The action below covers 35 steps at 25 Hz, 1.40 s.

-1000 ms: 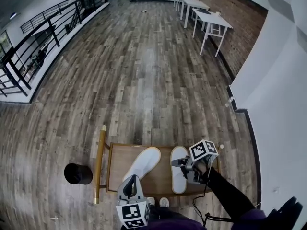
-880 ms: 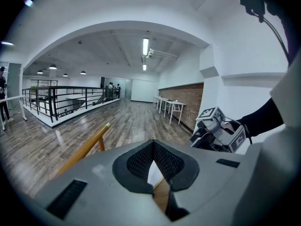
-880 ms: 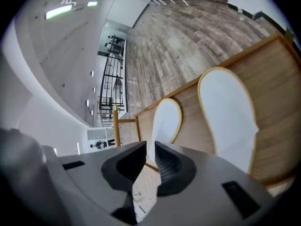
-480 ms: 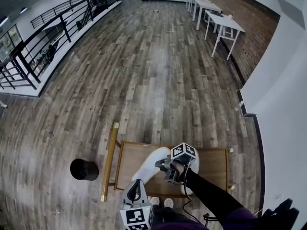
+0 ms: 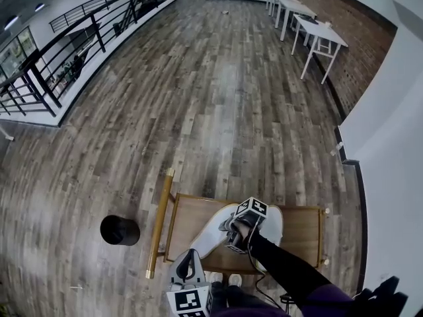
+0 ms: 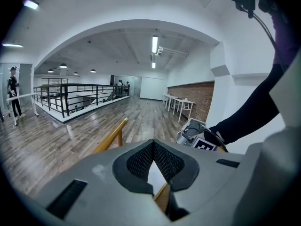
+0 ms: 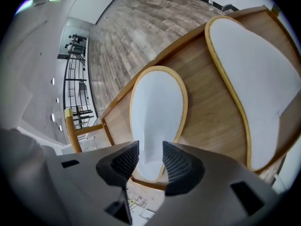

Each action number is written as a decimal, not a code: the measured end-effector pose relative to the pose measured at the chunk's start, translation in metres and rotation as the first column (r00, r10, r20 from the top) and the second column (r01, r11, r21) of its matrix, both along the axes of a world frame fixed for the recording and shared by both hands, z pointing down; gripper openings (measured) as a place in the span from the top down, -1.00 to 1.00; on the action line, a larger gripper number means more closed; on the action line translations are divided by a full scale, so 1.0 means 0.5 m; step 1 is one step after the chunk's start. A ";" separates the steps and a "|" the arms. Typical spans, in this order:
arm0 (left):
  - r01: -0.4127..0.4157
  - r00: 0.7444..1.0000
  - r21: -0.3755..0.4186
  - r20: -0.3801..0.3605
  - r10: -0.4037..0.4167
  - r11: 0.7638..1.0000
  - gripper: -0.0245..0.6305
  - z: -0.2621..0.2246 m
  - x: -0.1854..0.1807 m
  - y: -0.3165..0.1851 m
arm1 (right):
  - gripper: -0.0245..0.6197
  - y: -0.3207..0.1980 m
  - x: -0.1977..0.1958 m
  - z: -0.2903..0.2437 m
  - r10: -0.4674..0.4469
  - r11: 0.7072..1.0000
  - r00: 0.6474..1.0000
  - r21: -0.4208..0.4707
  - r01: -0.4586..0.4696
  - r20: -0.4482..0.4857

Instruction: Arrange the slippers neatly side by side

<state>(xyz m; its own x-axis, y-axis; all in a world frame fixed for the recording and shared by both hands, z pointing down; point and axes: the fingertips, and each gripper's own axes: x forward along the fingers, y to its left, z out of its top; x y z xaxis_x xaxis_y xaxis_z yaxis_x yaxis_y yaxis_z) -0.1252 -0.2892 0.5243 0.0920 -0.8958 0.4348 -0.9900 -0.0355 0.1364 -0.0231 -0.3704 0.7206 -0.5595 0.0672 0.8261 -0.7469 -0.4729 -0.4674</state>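
Two white slippers with tan rims lie on a small wooden table (image 5: pixel 301 223). The left slipper (image 5: pixel 205 238) (image 7: pixel 157 109) lies slanted; the right slipper (image 5: pixel 273 220) (image 7: pixel 254 74) sits beside it, partly under my forearm. My right gripper (image 5: pixel 229 230) (image 7: pixel 150 158) points steeply down over the left slipper's near end. Its jaws have just been opening and stand wide, with the slipper's end showing between the pads, which do not press on it. My left gripper (image 5: pixel 187 257) (image 6: pixel 153 149) hovers at the table's near edge, its pads meeting, holding nothing.
A brass-coloured bar (image 5: pixel 159 222) runs along the table's left side. A black round container (image 5: pixel 119 230) stands on the wood floor to the left. The person's shoes (image 5: pixel 221 279) are at the near edge. White tables (image 5: pixel 317 35) and a black railing (image 5: pixel 66 51) are far off.
My right gripper has left the right slipper and moved left and down to the near end of the left slipper. The left gripper has shifted only slightly.
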 end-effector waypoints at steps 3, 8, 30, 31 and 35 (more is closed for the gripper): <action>0.012 1.000 -0.001 -0.007 -0.012 1.000 0.93 -0.002 -0.009 -0.002 | 0.51 0.007 0.001 0.017 0.023 1.000 0.999 -0.018 -0.024 -0.039; -0.002 1.000 -0.002 -0.004 0.002 1.000 0.93 0.006 -0.009 -0.007 | 0.87 0.017 0.004 0.026 0.021 1.000 1.000 -0.020 -0.021 -0.013; -0.068 0.997 0.010 -0.024 0.068 0.998 0.93 0.002 0.049 -0.014 | 0.89 0.039 0.136 -0.097 -0.763 0.645 0.635 0.203 0.737 0.120; -0.069 0.997 0.009 -0.022 0.069 0.998 0.93 0.002 0.050 -0.012 | 0.89 0.043 0.139 -0.089 -0.776 0.629 0.620 0.207 0.750 0.111; -0.068 0.998 0.003 -0.017 0.068 0.998 0.93 0.004 0.051 -0.010 | 0.89 0.030 0.145 -0.064 -0.776 0.627 0.626 0.213 0.749 0.081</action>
